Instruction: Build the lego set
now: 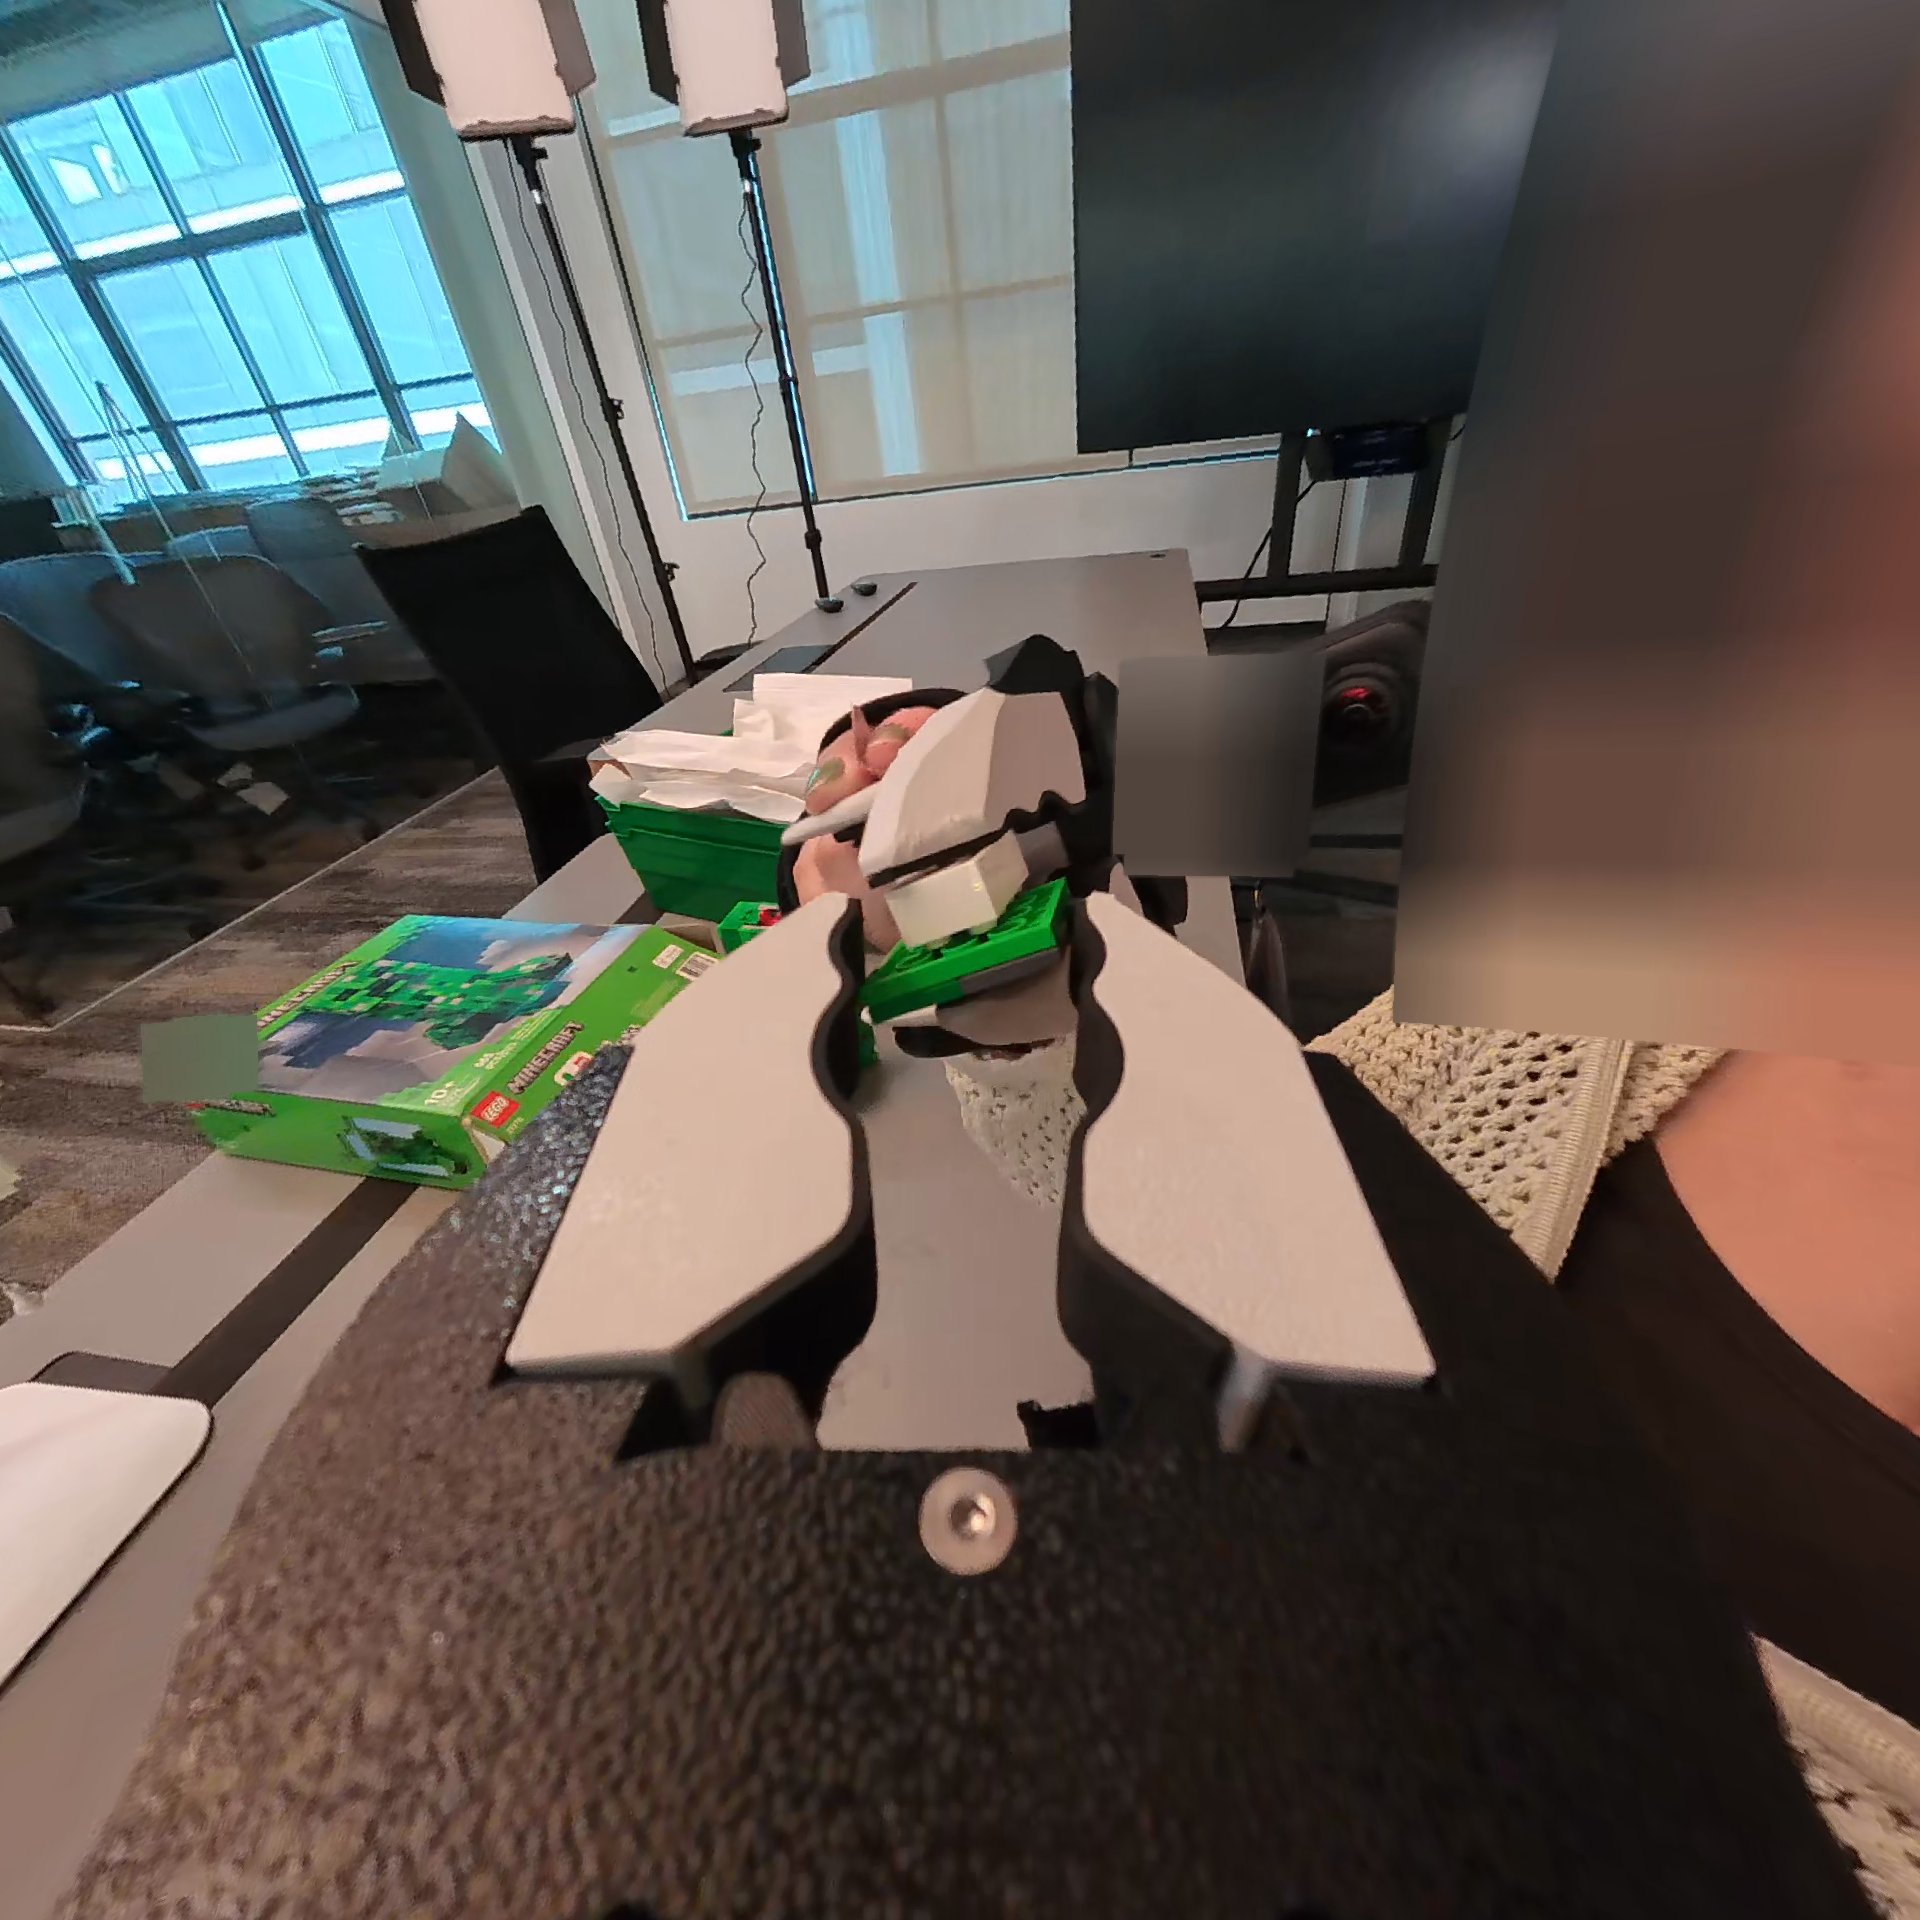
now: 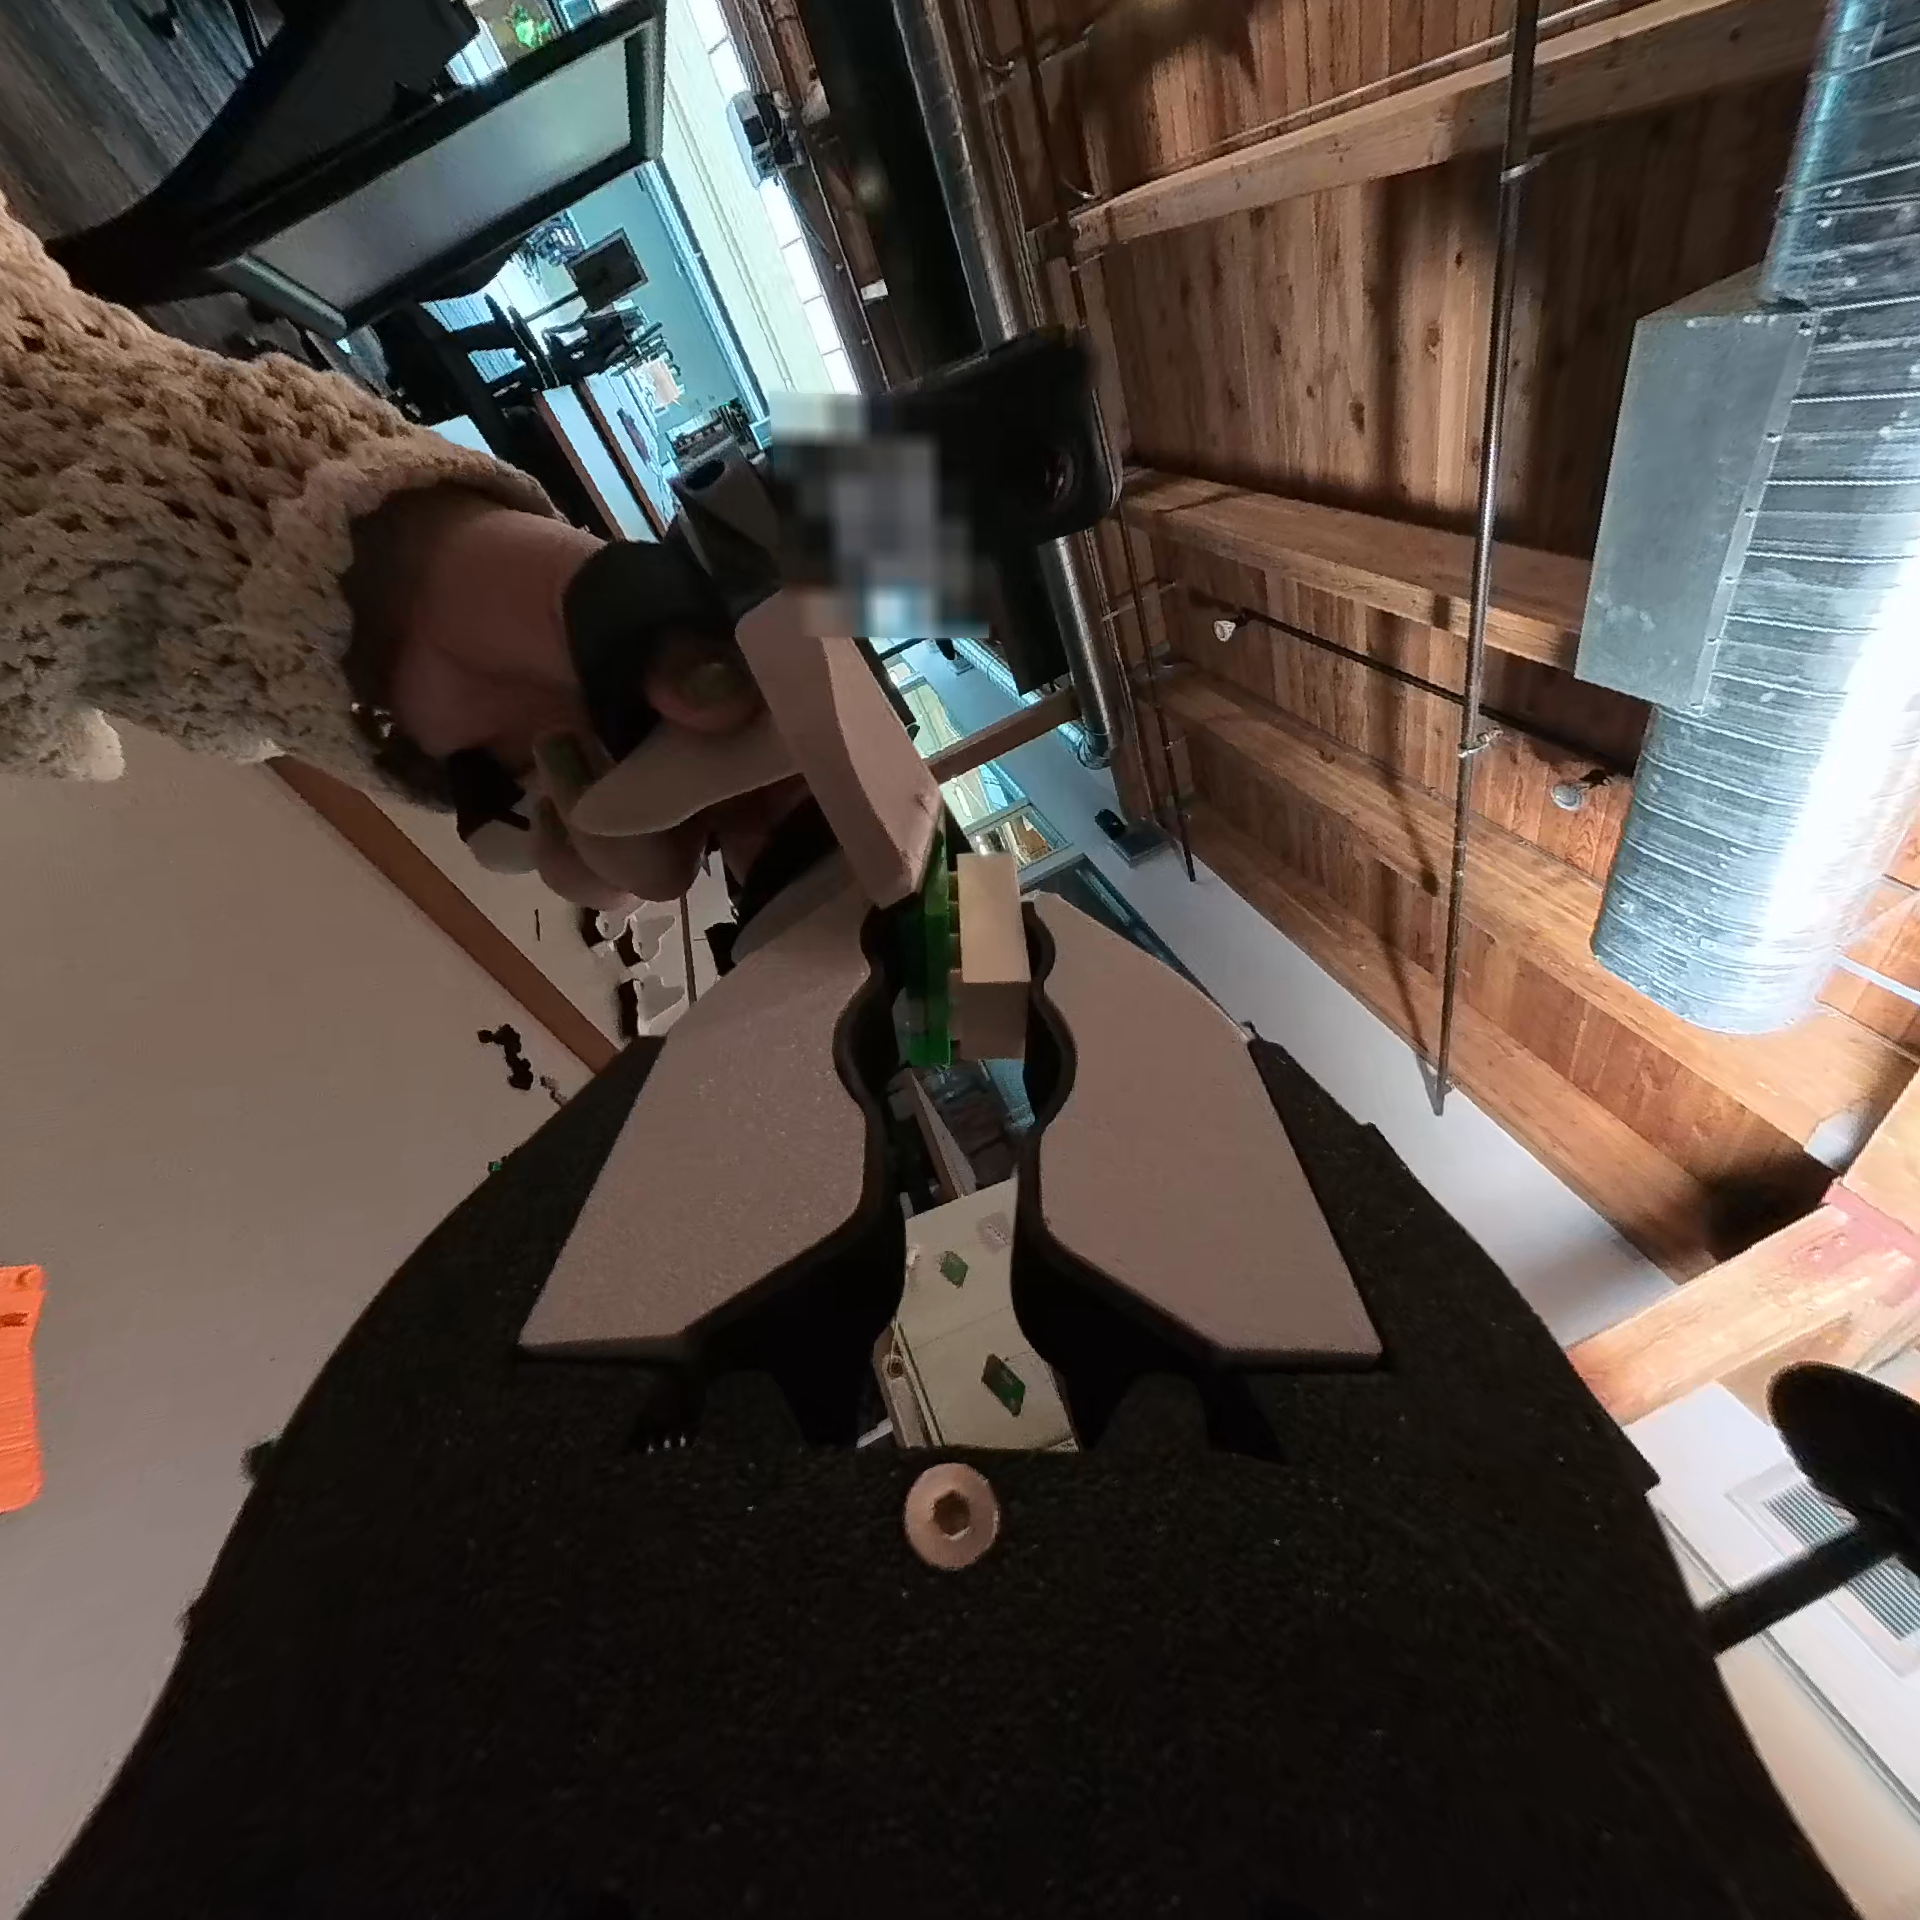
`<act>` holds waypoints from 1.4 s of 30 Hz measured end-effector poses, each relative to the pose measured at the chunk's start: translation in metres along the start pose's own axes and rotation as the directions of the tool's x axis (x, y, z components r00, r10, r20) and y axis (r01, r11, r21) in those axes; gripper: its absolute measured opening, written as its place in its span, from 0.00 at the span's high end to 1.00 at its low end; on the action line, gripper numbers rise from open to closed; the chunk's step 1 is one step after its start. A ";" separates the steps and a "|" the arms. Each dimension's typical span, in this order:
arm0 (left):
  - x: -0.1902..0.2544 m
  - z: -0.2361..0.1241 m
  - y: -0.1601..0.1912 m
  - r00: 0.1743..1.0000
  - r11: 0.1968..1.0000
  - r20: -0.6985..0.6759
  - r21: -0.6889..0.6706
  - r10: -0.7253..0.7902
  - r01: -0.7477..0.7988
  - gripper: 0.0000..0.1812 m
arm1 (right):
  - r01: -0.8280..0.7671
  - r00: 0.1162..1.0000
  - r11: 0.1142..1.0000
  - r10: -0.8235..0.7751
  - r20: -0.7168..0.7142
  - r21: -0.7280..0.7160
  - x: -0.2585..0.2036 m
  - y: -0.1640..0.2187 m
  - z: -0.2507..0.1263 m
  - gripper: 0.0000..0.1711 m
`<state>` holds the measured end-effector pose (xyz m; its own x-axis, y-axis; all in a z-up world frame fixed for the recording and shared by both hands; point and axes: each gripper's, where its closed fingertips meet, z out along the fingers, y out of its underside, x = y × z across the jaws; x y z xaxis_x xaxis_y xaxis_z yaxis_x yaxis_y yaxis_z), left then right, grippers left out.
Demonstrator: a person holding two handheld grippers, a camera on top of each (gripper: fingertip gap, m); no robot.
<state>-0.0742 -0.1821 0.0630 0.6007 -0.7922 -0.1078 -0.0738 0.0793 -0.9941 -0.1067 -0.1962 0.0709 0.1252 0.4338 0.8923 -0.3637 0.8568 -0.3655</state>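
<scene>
A green Lego plate (image 1: 1023, 920) with a white brick (image 1: 951, 894) on its studs is held in the air between both grippers. My left gripper (image 1: 971, 925) is shut on the plate's edges. The right gripper's fingers (image 1: 956, 769) come in from the far side and clamp the brick and plate together. In the right wrist view, my right gripper (image 2: 956, 956) is shut across the plate (image 2: 928, 935), seen edge on, and the white brick (image 2: 992, 935). A finger (image 2: 842, 748) of the left gripper reaches the plate's far edge.
A green Lego box (image 1: 436, 1039) lies on the grey table (image 1: 312, 1205). Behind it stands a green bin (image 1: 707, 842) holding white paper bags. The person's torso is close on the right. Small dark pieces (image 2: 509, 1060) and an orange object (image 2: 16, 1382) sit on the table. Only a small space, under 4 cm, lies between the two pairs of fingers.
</scene>
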 end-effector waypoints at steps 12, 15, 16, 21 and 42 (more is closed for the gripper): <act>-0.003 -0.001 0.001 0.999 1.000 0.028 0.009 0.026 -0.027 0.79 | 0.047 0.999 0.998 -0.048 -0.017 -0.032 0.000 0.002 0.001 0.88; -0.003 -0.002 0.001 1.000 1.000 0.020 0.015 0.017 -0.017 0.80 | 0.050 0.999 0.998 -0.050 -0.014 -0.029 0.000 0.002 0.001 0.88; -0.003 -0.002 0.001 1.000 1.000 0.017 0.017 0.012 -0.012 0.80 | 0.051 0.999 0.998 -0.052 -0.013 -0.032 -0.001 0.002 0.001 0.88; -0.003 -0.003 0.000 1.000 1.000 0.012 0.023 0.005 -0.005 0.80 | 0.054 0.998 0.998 -0.054 -0.019 -0.029 0.001 0.002 0.001 0.88; -0.001 -0.005 0.002 0.999 0.999 0.022 -0.010 0.038 -0.038 0.80 | 0.101 0.995 0.995 -0.101 -0.006 0.001 -0.004 0.000 0.000 0.89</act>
<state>-0.0794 -0.1841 0.0610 0.6150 -0.7750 -0.1456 -0.1047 0.1028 -0.9892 -0.1069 -0.1974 0.0674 0.1667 0.3463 0.9232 -0.3497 0.8962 -0.2730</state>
